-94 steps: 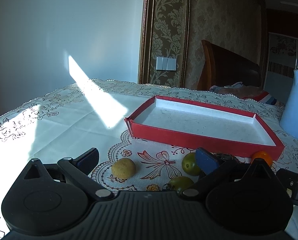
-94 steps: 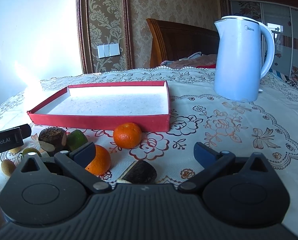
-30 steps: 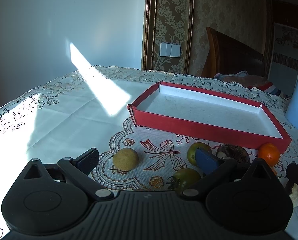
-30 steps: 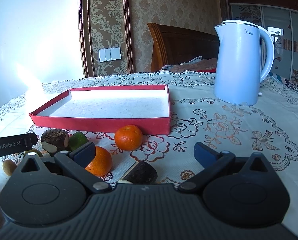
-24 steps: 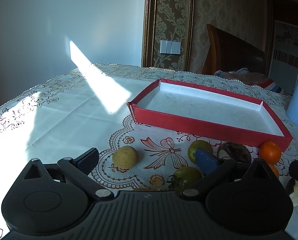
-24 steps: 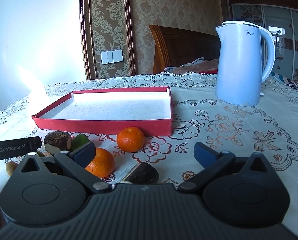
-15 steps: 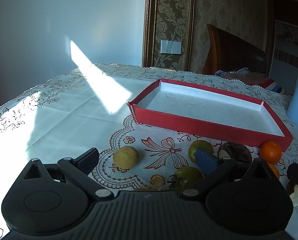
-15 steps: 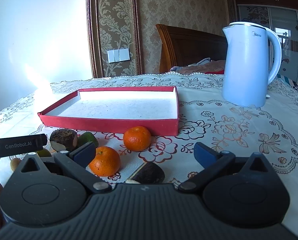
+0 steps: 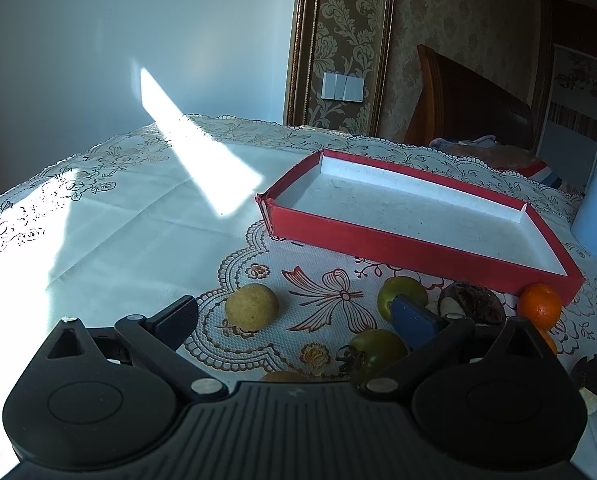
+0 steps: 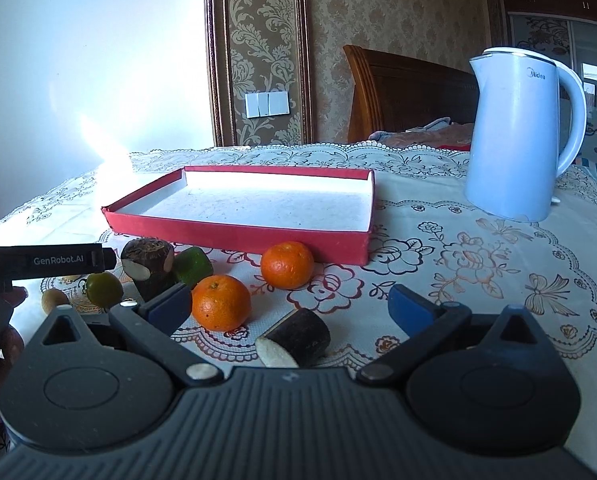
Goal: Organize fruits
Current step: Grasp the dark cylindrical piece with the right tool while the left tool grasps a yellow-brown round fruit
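In the left wrist view the left claw (image 9: 294, 316) gapes wide and empty near a tan round fruit (image 9: 251, 306), while in the right wrist view the right claw (image 10: 288, 304), equally open and empty, should straddle the near orange (image 10: 221, 302) squarely (it rolls) before lifting it far into the red tray (image 10: 234, 236).

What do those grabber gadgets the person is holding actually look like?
Each hand-held gripper is black plastic: a ribbed central body, two rounded teardrop lobes with silver pivot pins, and two slim arms ending in blue pads. That holds for the left hand-held gripper and the right hand-held gripper. The left one's side, seen from the right camera, bears white "GenRobot.AI" lettering. No cables show.
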### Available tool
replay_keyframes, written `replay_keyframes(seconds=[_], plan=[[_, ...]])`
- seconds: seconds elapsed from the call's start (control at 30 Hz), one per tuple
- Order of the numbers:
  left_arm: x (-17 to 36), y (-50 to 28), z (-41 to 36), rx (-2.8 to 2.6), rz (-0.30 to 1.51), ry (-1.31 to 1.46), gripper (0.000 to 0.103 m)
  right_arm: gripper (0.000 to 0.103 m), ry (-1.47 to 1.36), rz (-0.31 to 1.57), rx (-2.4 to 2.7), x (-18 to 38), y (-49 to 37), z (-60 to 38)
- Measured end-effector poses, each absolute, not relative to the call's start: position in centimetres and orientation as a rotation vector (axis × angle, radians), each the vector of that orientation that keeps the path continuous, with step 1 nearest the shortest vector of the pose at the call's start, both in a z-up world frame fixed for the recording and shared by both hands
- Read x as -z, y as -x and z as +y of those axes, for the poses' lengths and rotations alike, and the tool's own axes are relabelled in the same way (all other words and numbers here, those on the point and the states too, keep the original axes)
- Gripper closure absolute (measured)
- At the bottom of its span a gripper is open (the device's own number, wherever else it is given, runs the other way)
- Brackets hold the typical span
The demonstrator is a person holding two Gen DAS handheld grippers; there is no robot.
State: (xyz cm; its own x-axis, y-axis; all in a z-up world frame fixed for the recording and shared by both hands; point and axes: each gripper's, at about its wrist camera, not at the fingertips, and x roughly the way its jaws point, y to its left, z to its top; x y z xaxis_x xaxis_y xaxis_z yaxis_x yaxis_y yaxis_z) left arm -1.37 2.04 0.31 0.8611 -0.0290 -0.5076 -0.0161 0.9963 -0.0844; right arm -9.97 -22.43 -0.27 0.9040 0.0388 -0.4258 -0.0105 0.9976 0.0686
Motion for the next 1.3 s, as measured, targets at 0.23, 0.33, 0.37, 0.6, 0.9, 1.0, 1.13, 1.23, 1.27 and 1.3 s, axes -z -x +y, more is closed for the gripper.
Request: replay_keyframes(seconds=[0.23, 0.33, 0.37, 0.6, 0.9, 1.0, 1.13, 1.23, 1.27, 1.3], plan=[[-0.2, 1.3, 2.1, 0.014, 0.542, 0.096, 0.0, 0.01, -0.042, 0.482, -0.097, 0.5, 10.1, -22.5], [-0.2, 1.3, 2.1, 0.015, 0.541, 0.097, 0.0, 0.013, -0.024, 0.496, -0.106, 0.5, 10.0, -22.5], [-0.2, 1.3, 2.1, 0.015, 0.541, 0.097, 0.0, 0.014, -0.013, 0.502, -0.11, 0.5, 9.9, -22.5], [-0.2, 1.4, 2.2, 0.033, 0.552, 0.111, 0.0, 0.023, 0.052, 0.553, -0.15, 0.7, 9.0, -23.0], [-0.2, 2.1, 2.5, 0.116, 0.559, 0.091, 0.0, 0.037, 0.076, 0.627, -0.234, 1.4, 7.3, -24.2], [-0.3, 2.7, 2.5, 0.149, 0.533, 0.07, 0.0, 0.047, 0.08, 0.647, -0.271, 1.7, 6.7, -24.1], [-0.5, 3.6, 1.7, 0.162, 0.498, 0.006, 0.0, 0.061, 0.088, 0.643, -0.272, 1.7, 6.6, -24.0], [-0.7, 4.6, 1.4, 0.181, 0.46, -0.038, 0.0, 0.061, 0.065, 0.637, -0.273, 1.8, 6.6, -24.4], [-0.7, 5.0, 1.3, 0.196, 0.45, -0.051, 0.0, 0.061, 0.06, 0.635, -0.271, 1.8, 6.6, -24.4], [-0.7, 5.4, 1.2, 0.212, 0.444, -0.067, 0.0, 0.061, 0.054, 0.633, -0.273, 1.8, 6.6, -24.5]])
